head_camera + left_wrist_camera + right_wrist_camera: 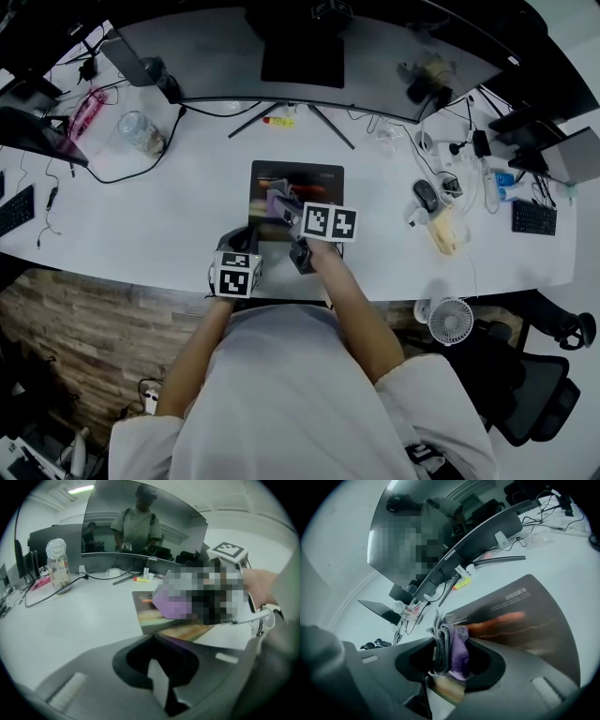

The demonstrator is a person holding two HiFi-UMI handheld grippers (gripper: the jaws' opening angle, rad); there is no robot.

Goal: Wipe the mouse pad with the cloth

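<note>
Plainly, the right claw (446, 670) is pinching the purple-grey cloth (457, 648), bunched on or just above the left part of the pad (525, 616). Most of the bare pad lies ahead and to that claw's right, so the wipe likely runs that way, along its slightly longer side-to-side axis. The left claw (161, 691) rests pressed together, empty, at the counter (169, 216) edge by the pad's near-left corner. The monitor (449, 556) bezel reads "coocaa" — the pad's barcode print is too small to read.

Cloth (457, 657) purple and grey; mouse pad (315, 178) dark (orange streaks); desk (169, 208) white.
</note>
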